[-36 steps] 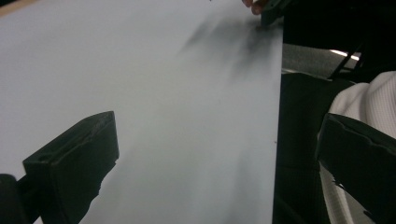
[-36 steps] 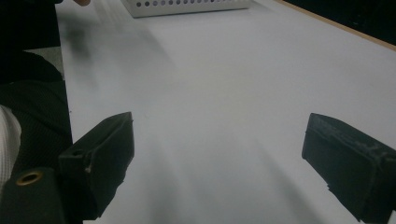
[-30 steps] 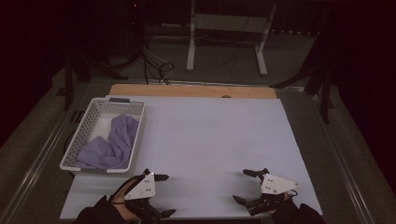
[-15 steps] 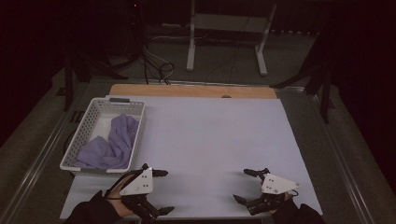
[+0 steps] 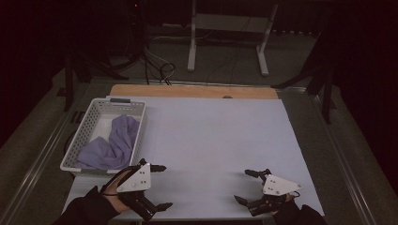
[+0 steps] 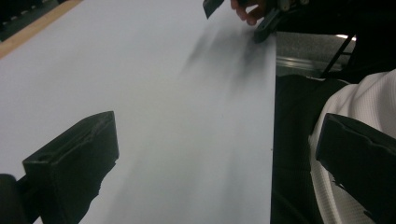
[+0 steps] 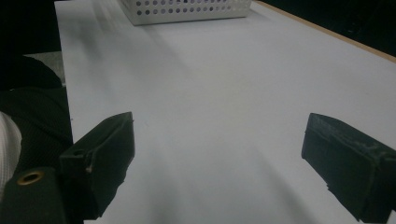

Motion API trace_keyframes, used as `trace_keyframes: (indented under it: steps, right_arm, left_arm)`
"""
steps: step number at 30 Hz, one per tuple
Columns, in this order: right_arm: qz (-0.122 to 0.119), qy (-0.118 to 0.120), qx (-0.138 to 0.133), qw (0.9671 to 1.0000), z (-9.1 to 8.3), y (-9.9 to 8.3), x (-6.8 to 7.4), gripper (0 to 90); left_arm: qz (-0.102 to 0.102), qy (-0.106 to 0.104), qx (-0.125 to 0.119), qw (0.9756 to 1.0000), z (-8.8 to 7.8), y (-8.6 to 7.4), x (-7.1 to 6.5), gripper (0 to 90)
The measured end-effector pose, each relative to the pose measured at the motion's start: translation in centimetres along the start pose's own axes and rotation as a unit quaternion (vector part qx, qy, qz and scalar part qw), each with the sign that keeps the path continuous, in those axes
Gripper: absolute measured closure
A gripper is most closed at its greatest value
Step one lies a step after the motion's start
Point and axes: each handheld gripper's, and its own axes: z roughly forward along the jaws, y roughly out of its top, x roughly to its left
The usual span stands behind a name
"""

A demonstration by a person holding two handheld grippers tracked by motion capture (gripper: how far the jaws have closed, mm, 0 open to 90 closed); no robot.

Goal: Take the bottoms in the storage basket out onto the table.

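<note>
A white perforated basket (image 5: 85,133) stands at the table's left, with a crumpled purple cloth (image 5: 112,145) lying inside it. My left gripper (image 5: 163,186) hovers open over the table's front edge, just in front of the basket, with nothing between its jaws. Open and empty too, my right gripper (image 5: 247,186) is held near the front right of the white tabletop (image 5: 211,136). In the left gripper view the jaws stand wide apart (image 6: 215,158) over bare white surface, and the other gripper (image 6: 261,14) shows far off. In the right gripper view (image 7: 219,163) the basket's side wall (image 7: 187,9) shows at the top.
A wooden strip (image 5: 192,91) runs along the table's far edge. Beyond it stand a white metal stand (image 5: 230,28) and cables on the dark floor. A metal rail (image 5: 42,154) lines the table's left side. Dark sleeves come in at the bottom.
My left gripper has shifted slightly toward the front edge and turned a little. The right gripper has stayed almost still. The cloth and basket have not moved.
</note>
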Motion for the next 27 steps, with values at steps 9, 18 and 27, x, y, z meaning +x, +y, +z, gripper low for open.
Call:
trace_keyframes:
  steps: [9,18,27]
  right_arm:
    - [0.007,-0.003,-0.001,1.0000,0.0,0.0,-0.1,9.5]
    - [0.008,-0.001,-0.003,1.0000,0.0,-0.1,-0.2,9.5]
    - [0.011,-0.001,-0.002,0.9999,0.1,-0.1,-0.2,9.5]
  left_arm:
    - [-0.003,0.012,0.005,0.9999,-0.8,0.4,0.7,0.0]
    - [-0.009,0.029,0.004,0.9995,-2.0,0.6,1.7,0.0]
    - [-0.013,0.050,0.007,0.9986,-3.1,0.7,2.6,0.0]
